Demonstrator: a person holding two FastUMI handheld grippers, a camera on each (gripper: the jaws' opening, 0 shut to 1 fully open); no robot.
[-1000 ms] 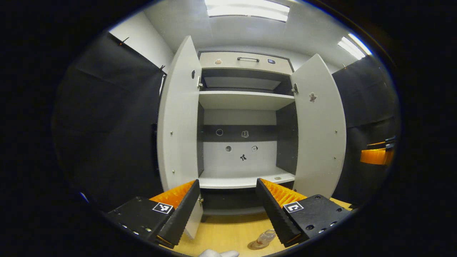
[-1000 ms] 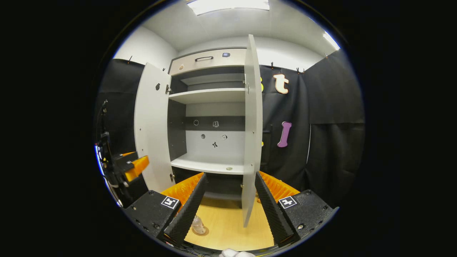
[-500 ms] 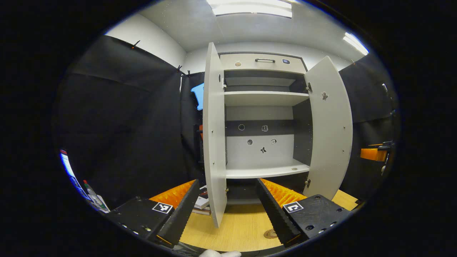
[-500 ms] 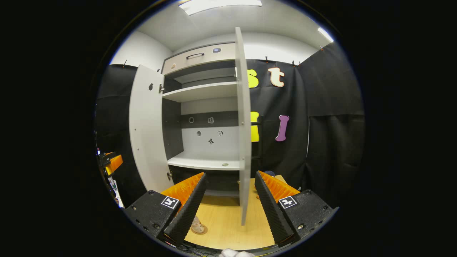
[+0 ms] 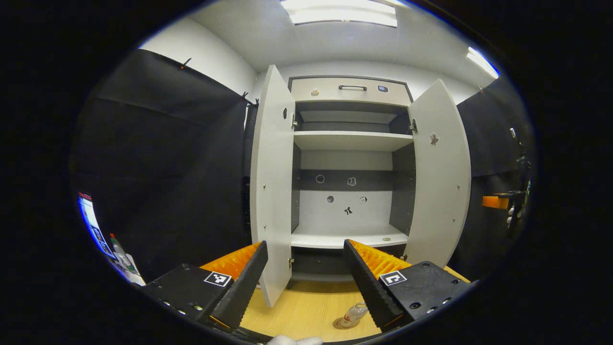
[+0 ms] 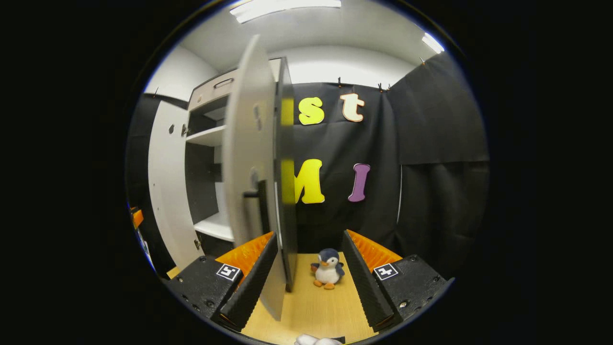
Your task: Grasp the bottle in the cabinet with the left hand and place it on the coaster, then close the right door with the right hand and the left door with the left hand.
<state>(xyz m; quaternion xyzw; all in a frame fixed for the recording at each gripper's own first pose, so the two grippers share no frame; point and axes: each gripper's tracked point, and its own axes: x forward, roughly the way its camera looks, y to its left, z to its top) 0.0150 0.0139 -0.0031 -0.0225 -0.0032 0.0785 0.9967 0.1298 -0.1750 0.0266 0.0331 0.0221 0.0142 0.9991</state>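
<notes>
The left gripper has its fingers spread wide and grasps nothing; it faces the cabinet from the front, above the wooden table. The right gripper is likewise spread wide and holds nothing, with the lower edge of the right door seen between its fingers. Whether a finger touches that door cannot be told. In the left gripper view the right gripper also appears far off, just past the right door.

The bottle is a small clear plastic one. It stands on the round coaster on the table in front of the cabinet, partly hidden behind the left gripper's right finger.

The left door stands open. The shelves inside are bare apart from a small round thing on the lower shelf. A toy penguin sits on the table beyond the right door.

Compared with half a second ago, the right gripper view has swung to the right: the door then appeared edge-on with the cabinet's inside in plain sight, and now its face is blurred and covers most of the interior. The left gripper view has turned back toward the cabinet's middle, bringing the bottle back into sight.
</notes>
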